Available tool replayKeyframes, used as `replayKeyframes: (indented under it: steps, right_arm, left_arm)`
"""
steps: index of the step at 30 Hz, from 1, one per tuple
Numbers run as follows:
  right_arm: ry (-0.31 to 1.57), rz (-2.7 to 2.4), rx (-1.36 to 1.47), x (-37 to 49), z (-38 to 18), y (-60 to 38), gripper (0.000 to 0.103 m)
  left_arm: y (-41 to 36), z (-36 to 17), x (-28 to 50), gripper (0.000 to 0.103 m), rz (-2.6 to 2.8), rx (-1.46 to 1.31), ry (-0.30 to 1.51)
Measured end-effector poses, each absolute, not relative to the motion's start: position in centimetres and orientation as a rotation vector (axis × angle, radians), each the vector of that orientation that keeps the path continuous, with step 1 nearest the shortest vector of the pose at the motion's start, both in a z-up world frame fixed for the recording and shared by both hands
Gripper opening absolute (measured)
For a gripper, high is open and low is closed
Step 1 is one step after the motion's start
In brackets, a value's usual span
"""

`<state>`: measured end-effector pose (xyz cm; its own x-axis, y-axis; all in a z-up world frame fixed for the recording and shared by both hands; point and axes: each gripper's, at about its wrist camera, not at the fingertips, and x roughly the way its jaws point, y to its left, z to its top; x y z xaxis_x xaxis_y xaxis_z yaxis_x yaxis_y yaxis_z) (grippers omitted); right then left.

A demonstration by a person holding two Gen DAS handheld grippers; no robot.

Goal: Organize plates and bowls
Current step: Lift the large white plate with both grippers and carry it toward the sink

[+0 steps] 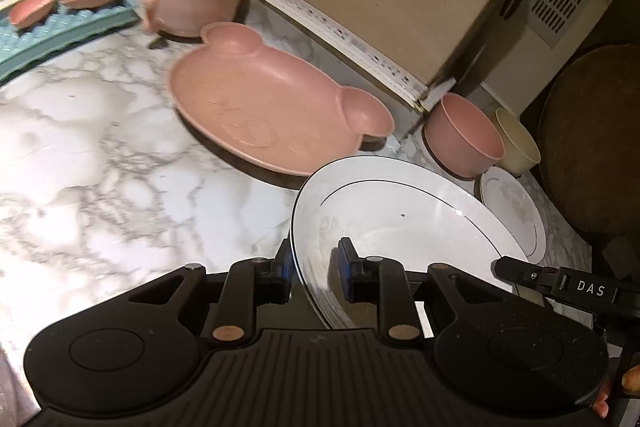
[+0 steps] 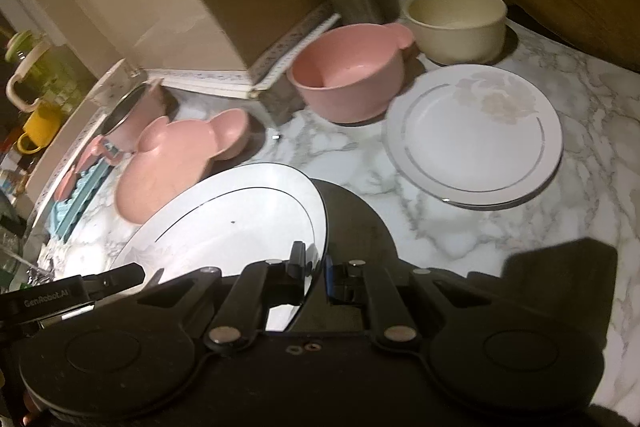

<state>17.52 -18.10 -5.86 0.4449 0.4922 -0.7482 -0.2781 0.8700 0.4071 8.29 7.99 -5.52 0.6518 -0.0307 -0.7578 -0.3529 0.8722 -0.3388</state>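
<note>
- Two grippers are clamping one glossy white plate [image 1: 400, 223] with a thin dark ring: the left gripper [image 1: 314, 269] is pinching its left rim, the right gripper [image 2: 316, 273] its right rim, above the marble-patterned counter [image 1: 100, 147].
- Lying beyond it is a matte pink bear-shaped plate [image 1: 264, 107].
- Sitting far right are a pink bowl [image 2: 348, 79], a cream bowl [image 2: 456, 23] and a white floral plate [image 2: 476, 135].
- "DAS" and "GenRobot.AI" are showing on the grippers' black arms.

Desk [image 1: 92, 155] bare on left; pink plate [image 1: 276, 107], pink bowl [image 2: 348, 79], small plate [image 2: 476, 135] crowd the wall side.
</note>
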Motion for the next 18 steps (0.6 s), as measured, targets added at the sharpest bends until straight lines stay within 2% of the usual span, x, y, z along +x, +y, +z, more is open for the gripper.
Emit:
replayKeyframes:
  steps: [9,18]
  right_arm:
    - [0.982,0.584,0.209,15.8,-4.7,-13.6,0.008]
    - [1.026,0.703,0.151,14.2,-6.0,-7.3,0.008]
  left_arm:
    - [11.9,-4.9,3.4,0.022,0.303,-0.525,0.819]
    - [16.0,-5.7,-1.5,0.022,0.443,-0.564,0.809]
